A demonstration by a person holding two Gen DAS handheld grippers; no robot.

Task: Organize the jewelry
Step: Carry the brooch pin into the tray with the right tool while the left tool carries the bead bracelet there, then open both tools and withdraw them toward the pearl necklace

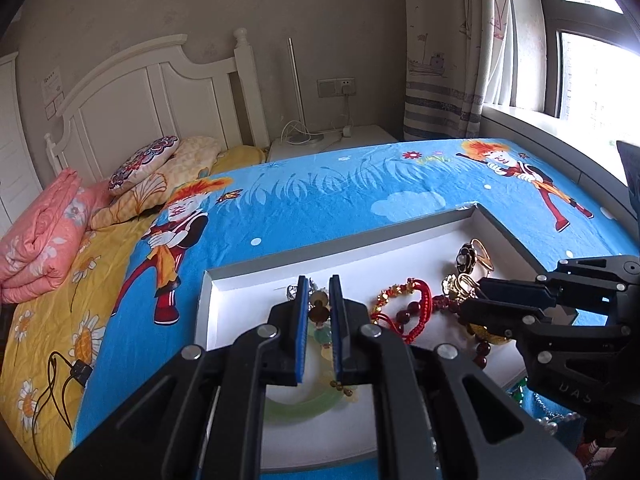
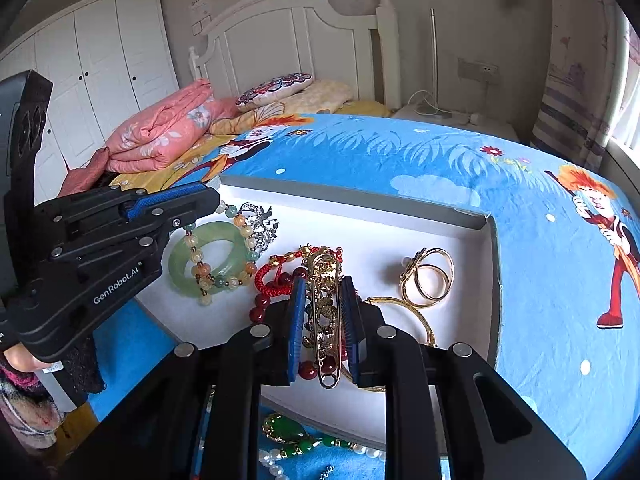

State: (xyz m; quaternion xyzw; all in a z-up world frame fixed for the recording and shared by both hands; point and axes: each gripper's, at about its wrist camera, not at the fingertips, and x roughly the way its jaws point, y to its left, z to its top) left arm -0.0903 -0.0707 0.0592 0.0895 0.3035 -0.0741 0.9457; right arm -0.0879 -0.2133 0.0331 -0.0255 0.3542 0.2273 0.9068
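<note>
Right gripper (image 2: 323,322) over the near part of the white tray (image 2: 478,226), fingers (image 2: 297,328) pinching a gold safety-pin brooch (image 2: 326,320) that runs lengthwise between the pads, loop end toward the camera. Under and beside it, dark red bead bracelet (image 2: 266,306) and red braided cord bracelet (image 2: 276,276). Gold bangle (image 2: 416,316) just right of the right finger, partly hidden.

Left gripper (image 1: 319,328) also over the tray, left half. Fingers nearly pressed together, narrow gap only; beads show through the gap below, cannot tell if anything is pinched or touched. In the right wrist view the left gripper (image 2: 196,198) comes in from the left, tip over the mixed-colour bead bracelet (image 2: 224,260).

Green jade bangle (image 2: 208,264) lies flat in the tray, bead bracelet draped across it. Silver piece (image 2: 262,222) just behind, near the tray's far wall. Gold double ring with flower (image 2: 428,276) in the tray's right half, apart from the rest.

Outside the tray, near edge, on the bedsheet (image 2: 420,152): green stone pendant (image 2: 282,428) and pearl strand (image 2: 272,462), partly hidden by the gripper body.

Tray sits on the blue cartoon sheet. Farther back: folded pink quilt (image 2: 160,132), pillows (image 2: 276,86), white headboard (image 2: 280,32), wardrobe (image 2: 100,52), nightstand (image 1: 332,140), curtain (image 1: 448,48), window (image 1: 592,68).
</note>
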